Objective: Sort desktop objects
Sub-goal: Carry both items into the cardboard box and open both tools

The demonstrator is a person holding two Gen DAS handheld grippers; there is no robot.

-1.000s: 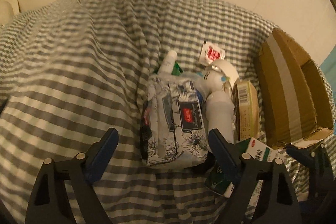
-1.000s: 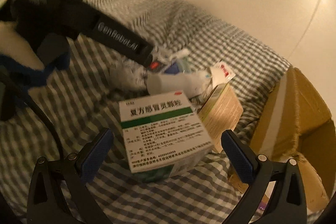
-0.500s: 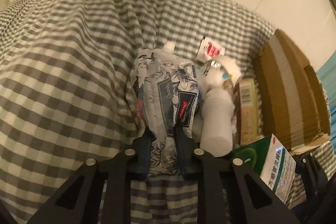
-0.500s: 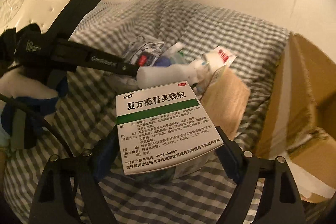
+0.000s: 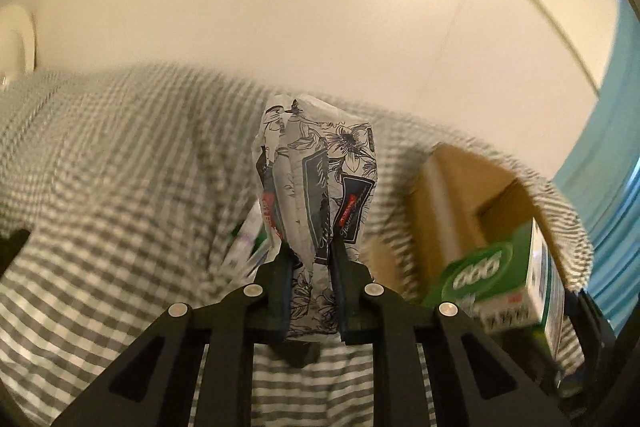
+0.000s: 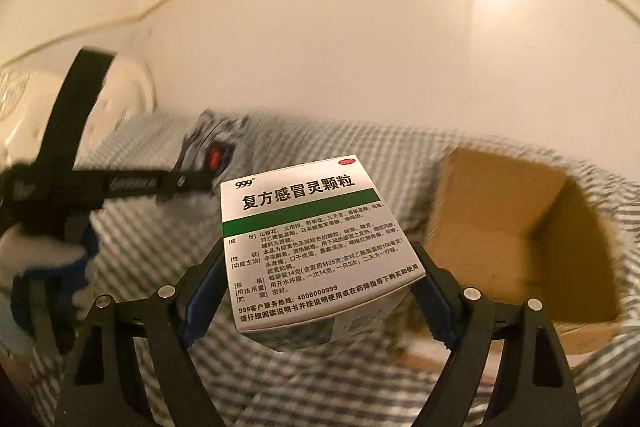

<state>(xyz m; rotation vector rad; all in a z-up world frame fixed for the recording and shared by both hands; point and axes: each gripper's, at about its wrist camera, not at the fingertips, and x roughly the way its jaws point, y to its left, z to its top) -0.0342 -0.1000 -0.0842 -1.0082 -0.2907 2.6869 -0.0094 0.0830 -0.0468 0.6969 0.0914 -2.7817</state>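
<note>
So the left gripper is pinching a crinkly floral-print plastic pack, squeezing its soft lower end flat while it's hanging above the gray-and-white checked cloth. The right gripper is clamping a stiff rectangular medicine box, white card with a green stripe, jaws set wide on its sides. An open brown cardboard carton is sitting just right of it.

The open cardboard box stands clear from above, its mouth unblocked. Between the raised left gripper and the box, only checked cloth lies below.
</note>
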